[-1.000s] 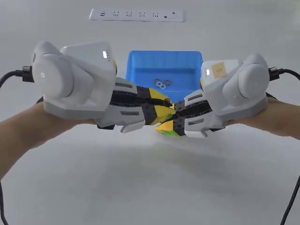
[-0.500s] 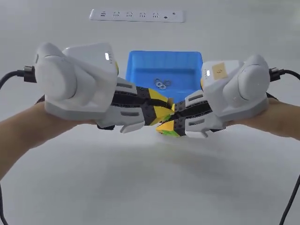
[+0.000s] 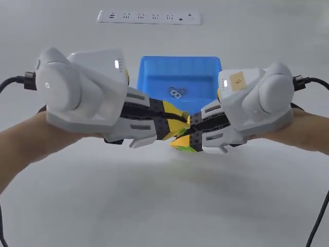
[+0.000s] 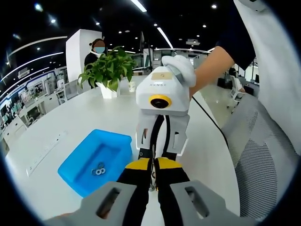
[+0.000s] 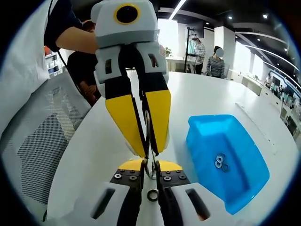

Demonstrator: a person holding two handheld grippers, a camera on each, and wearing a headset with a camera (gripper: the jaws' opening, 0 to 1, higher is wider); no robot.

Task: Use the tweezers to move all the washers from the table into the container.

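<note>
My two grippers meet tip to tip above the white table, just in front of the blue container (image 3: 154, 69). The left gripper (image 3: 181, 125) and the right gripper (image 3: 192, 131) are both shut on thin metal tweezers (image 5: 148, 141), which run from one pair of jaws into the other. The same tweezers (image 4: 153, 165) show between the left gripper (image 4: 154, 166) and the right gripper (image 4: 153, 147). A dark washer (image 5: 152, 195) lies on the table under the right gripper (image 5: 150, 169). Several washers (image 3: 177, 92) lie inside the container (image 5: 244, 188).
A white power strip (image 3: 149, 17) lies at the far edge of the table behind the container. A potted plant (image 4: 108, 70) stands on the table further off. A mesh chair (image 4: 263, 160) is beside the table, and people stand in the background.
Almost nothing has changed: both grippers stay joined at the tips, with the right one shifted very slightly left.
</note>
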